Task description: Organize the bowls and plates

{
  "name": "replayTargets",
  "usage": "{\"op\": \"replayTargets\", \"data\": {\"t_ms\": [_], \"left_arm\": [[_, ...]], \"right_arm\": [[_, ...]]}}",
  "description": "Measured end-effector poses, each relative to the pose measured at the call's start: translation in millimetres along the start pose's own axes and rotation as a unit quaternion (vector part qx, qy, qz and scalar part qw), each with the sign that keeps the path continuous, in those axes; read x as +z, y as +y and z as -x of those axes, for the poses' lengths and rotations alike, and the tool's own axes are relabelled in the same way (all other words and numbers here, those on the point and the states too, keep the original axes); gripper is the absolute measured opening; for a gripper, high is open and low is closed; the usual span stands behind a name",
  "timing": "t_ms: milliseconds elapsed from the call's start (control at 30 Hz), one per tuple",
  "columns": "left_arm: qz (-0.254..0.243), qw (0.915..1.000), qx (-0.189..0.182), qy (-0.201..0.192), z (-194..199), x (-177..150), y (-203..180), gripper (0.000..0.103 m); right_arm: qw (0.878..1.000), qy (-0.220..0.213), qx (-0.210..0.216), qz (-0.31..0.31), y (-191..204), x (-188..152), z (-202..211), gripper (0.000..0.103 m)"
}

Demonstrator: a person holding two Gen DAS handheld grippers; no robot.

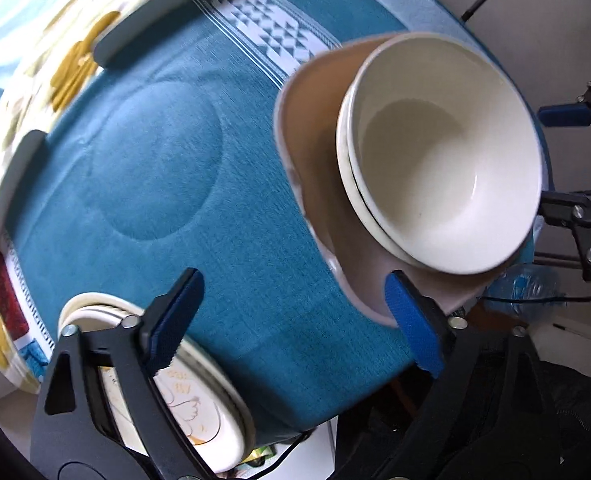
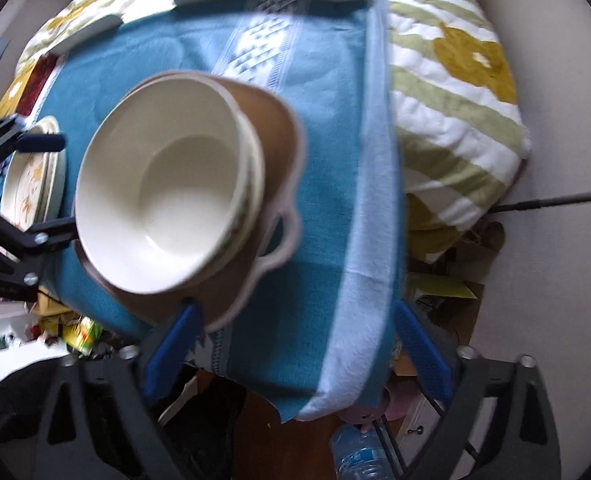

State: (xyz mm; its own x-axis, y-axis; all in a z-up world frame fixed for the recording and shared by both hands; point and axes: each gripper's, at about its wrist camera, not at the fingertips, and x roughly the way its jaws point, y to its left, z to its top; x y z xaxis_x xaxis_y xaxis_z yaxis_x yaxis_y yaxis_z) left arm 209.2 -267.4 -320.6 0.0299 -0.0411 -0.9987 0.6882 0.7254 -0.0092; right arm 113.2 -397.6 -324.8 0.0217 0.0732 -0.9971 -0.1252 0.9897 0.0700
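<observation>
Two nested cream bowls (image 1: 443,152) sit in a brown dish with a pale rim (image 1: 315,152) on the blue cloth (image 1: 175,160). They also show in the right wrist view: bowls (image 2: 163,196), brown dish (image 2: 271,136). A stack of cream plates with an orange bird print (image 1: 199,408) lies at the near left edge, also in the right wrist view (image 2: 27,172). My left gripper (image 1: 295,320) is open; its right finger is at the brown dish's rim. My right gripper (image 2: 295,348) is open; its left finger is at the dish's near rim.
Two grey plates (image 1: 167,12) (image 1: 19,168) lie at the cloth's far edge on a floral quilt (image 2: 455,92). A plastic bottle (image 2: 359,456) and clutter lie on the floor below the table edge. The cloth's middle (image 1: 155,160) shows round dents.
</observation>
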Motion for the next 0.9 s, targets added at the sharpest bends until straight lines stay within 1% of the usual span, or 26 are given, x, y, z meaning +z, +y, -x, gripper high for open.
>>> {"op": "replayTargets", "data": {"t_ms": [33,67,100,133,200,233,267,300,333,367,400,433,467,500,633,800,900], "left_arm": [[0.0,1.0,-0.008,0.004,-4.1,1.3,-2.2,0.077],[0.0,0.9999,-0.01,0.008,-7.4,3.0,-4.4,0.071],[-0.001,0.9999,-0.008,0.008,-9.7,4.2,-6.7,0.068],[-0.002,1.0,-0.004,0.005,-12.0,5.3,-9.1,0.064],[-0.001,1.0,-0.007,0.0,-18.5,7.0,-12.5,0.061],[0.0,0.9999,-0.013,0.0,-22.6,7.2,-14.9,0.05],[0.0,0.9997,-0.023,-0.002,-25.9,7.2,-17.3,0.041],[-0.002,0.9995,-0.03,-0.005,-28.7,7.0,-20.3,0.038],[-0.006,0.9994,-0.032,-0.012,-30.9,7.0,-24.4,0.032],[-0.012,0.9991,-0.034,-0.021,-31.7,6.8,-28.9,0.029],[-0.02,0.9989,-0.031,-0.031,-31.6,5.6,-34.3,0.027],[-0.027,0.9984,-0.028,-0.042,-30.0,4.6,-39.1,0.02],[-0.031,0.998,-0.024,-0.049,-29.6,3.8,-42.4,0.019],[-0.029,0.9978,-0.02,-0.057,-29.1,3.0,-44.2,0.019],[-0.024,0.9965,-0.016,-0.079,-26.7,-0.1,-48.0,0.018],[-0.018,0.9958,-0.003,-0.089,-20.4,0.2,-49.1,0.018],[-0.01,0.9951,-0.001,-0.099,-11.7,2.6,-47.8,0.018]], "right_arm": [[1.0,0.002,0.006,0.003,1.3,2.4,-3.1,0.068],[1.0,0.006,0.009,0.009,3.2,4.0,-7.2,0.062],[1.0,0.007,0.011,0.014,5.5,5.2,-10.1,0.058],[1.0,0.005,0.013,0.019,7.9,6.4,-12.6,0.052],[1.0,0.003,0.016,0.026,10.8,7.2,-19.5,0.041],[0.999,0.0,0.024,0.028,11.6,6.8,-23.4,0.038],[0.999,-0.002,0.03,0.028,12.3,7.8,-27.2,0.035],[0.999,-0.011,0.03,0.031,12.7,7.3,-30.3,0.035],[0.999,-0.02,0.024,0.035,14.3,7.6,-32.7,0.035],[0.999,-0.03,0.016,0.041,15.6,7.0,-35.2,0.034],[0.998,-0.041,0.019,0.042,16.4,5.3,-37.0,0.028],[0.998,-0.051,0.031,0.036,15.0,4.0,-37.6,0.024],[0.997,-0.064,0.039,0.037,14.3,2.2,-37.8,0.018],[0.996,-0.073,0.039,0.04,15.0,0.3,-37.8,0.016],[0.993,-0.101,0.042,0.035,9.8,-5.8,-37.1,0.016],[0.992,-0.114,0.031,0.05,10.4,-1.2,-34.6,0.016],[0.991,-0.12,0.033,0.054,12.8,5.2,-27.1,0.016]]}}
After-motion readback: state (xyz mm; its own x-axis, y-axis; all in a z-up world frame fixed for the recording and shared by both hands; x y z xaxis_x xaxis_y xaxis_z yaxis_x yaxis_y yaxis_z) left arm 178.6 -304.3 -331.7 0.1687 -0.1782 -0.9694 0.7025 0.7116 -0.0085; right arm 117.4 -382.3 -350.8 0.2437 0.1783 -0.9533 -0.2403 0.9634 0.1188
